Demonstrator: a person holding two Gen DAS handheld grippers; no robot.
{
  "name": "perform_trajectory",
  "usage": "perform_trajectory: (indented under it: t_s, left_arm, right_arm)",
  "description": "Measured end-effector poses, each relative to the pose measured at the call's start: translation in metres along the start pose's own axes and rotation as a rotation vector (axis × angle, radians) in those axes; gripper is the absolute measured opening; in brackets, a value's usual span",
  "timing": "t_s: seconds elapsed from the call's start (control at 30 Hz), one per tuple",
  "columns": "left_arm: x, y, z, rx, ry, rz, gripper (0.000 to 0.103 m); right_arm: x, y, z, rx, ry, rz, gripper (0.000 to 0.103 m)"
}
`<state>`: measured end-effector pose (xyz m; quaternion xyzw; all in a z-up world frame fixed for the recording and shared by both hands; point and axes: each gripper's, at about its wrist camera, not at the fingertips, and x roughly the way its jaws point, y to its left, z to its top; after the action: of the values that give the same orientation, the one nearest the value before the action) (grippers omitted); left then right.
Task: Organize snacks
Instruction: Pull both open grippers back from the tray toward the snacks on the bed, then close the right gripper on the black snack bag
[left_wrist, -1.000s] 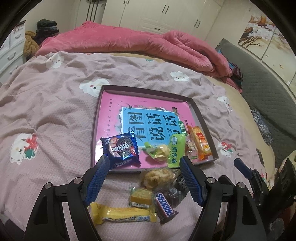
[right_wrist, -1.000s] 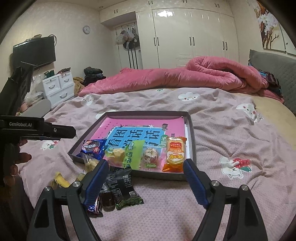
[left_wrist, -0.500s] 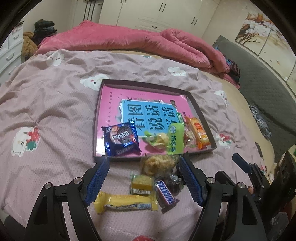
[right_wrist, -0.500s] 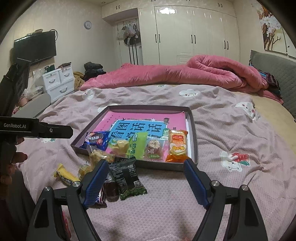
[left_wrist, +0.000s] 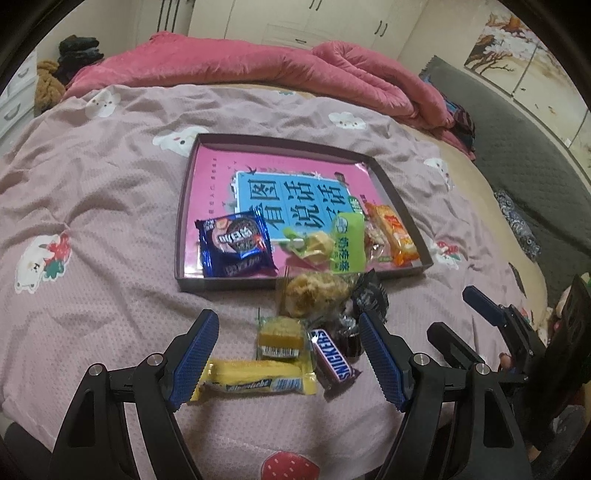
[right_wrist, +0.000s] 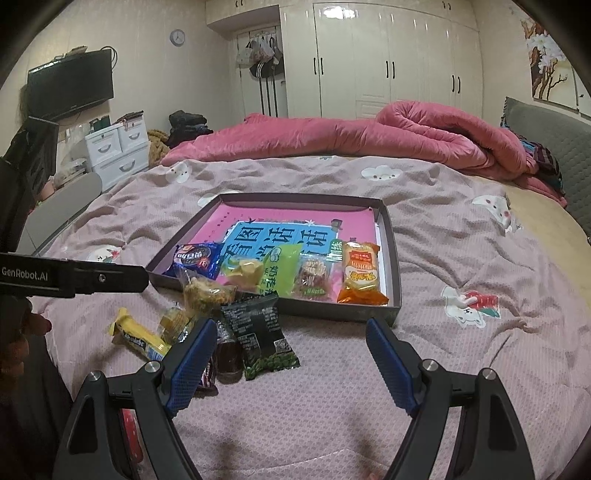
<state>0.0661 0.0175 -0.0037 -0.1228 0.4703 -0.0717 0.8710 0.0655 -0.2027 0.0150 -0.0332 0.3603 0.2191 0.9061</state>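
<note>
left wrist: looks steeply down, close over the bed (left_wrist: 110, 192) | right wrist: shallower, room beyond | shared: tray (left_wrist: 180, 236) (right_wrist: 391, 258)

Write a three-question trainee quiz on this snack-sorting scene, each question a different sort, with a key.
1. True or false: the Snickers bar lies inside the tray.
2. Multiple choice: the snack nearest the tray's right wall is (A) the blue cookie pack, (B) the orange packet, (C) the long yellow bar.
3. Fill in: the fingers of the left gripper stand ____, holding nothing.

Key
1. False: it lies on the bedspread, in front of the tray.
2. B.
3. Open; the right gripper likewise.
</note>
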Motion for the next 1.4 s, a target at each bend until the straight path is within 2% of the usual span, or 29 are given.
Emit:
perform_trajectory:
  t_s: [0.8, 1.4]
  left_arm:
    - [0.028, 0.003, -0.013, 0.011, 0.102, 0.023, 0.079]
    - [0.053, 0.003, -0.012, 0.021, 0.149, 0.044, 0.079]
  right_arm:
    - [0.019, 0.007, -0.011, -0.017, 0.081, 0.013, 0.082]
    - [0.066, -0.005, -0.009, 0.028, 0.150, 0.054, 0.082]
